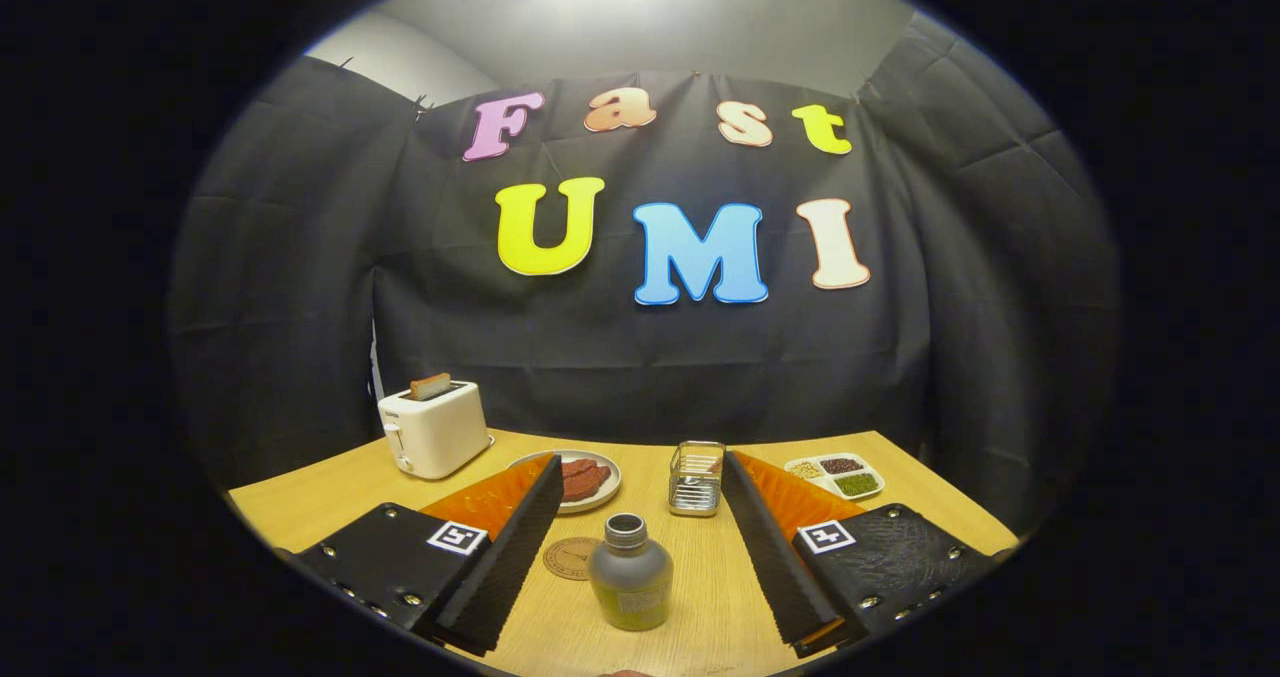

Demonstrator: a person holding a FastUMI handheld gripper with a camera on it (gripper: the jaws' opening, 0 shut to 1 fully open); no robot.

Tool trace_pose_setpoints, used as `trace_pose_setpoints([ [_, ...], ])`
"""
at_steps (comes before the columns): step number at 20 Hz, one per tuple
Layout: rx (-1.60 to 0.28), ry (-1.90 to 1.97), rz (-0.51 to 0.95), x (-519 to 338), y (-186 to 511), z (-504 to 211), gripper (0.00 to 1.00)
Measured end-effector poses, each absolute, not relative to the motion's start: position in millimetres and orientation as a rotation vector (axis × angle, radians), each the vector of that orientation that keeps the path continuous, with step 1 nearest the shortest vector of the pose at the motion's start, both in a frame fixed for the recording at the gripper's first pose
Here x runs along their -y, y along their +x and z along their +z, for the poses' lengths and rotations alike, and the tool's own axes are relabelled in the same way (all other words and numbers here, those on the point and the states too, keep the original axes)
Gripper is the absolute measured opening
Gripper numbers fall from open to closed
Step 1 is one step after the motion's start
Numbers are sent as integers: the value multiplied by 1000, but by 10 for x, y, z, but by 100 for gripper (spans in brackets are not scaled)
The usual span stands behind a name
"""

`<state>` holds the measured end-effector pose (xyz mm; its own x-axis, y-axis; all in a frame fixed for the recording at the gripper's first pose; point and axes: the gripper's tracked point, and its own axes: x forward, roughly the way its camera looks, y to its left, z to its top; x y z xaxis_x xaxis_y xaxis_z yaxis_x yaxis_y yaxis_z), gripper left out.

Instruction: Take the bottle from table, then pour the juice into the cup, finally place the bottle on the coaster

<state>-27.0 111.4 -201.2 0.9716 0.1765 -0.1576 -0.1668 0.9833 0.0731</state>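
Observation:
A small grey-green bottle (630,575) with an open metal neck stands upright on the wooden table (330,502), between my two fingers and apart from both. My gripper (640,477) is open wide. A round brown coaster (569,559) lies flat just left of the bottle, partly behind it. Beyond the bottle, a little to its right, stands a clear glass cup (696,477) near the right finger's tip.
A white toaster (434,427) with a slice of toast stands at the back left. A plate (600,492) with dark red slices sits behind the left finger. A white divided tray (836,475) of beans lies at the back right. The black cloth wall closes the table's far edge.

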Motion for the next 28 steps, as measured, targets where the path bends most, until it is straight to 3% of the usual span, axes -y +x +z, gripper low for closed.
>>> trace_pose_setpoints([
  [14, -303, 13, 126, -1288, 1, -3146, 98],
  [18, -345, 10, 115, -1334, 79, -3325, 90],
  [19, -345, -3, 129, -1362, 77, -3327, 83],
  [23, -440, -111, 177, -1389, 44, -3302, 81],
  [28, -398, -364, 177, -1297, 45, -2936, 80],
])
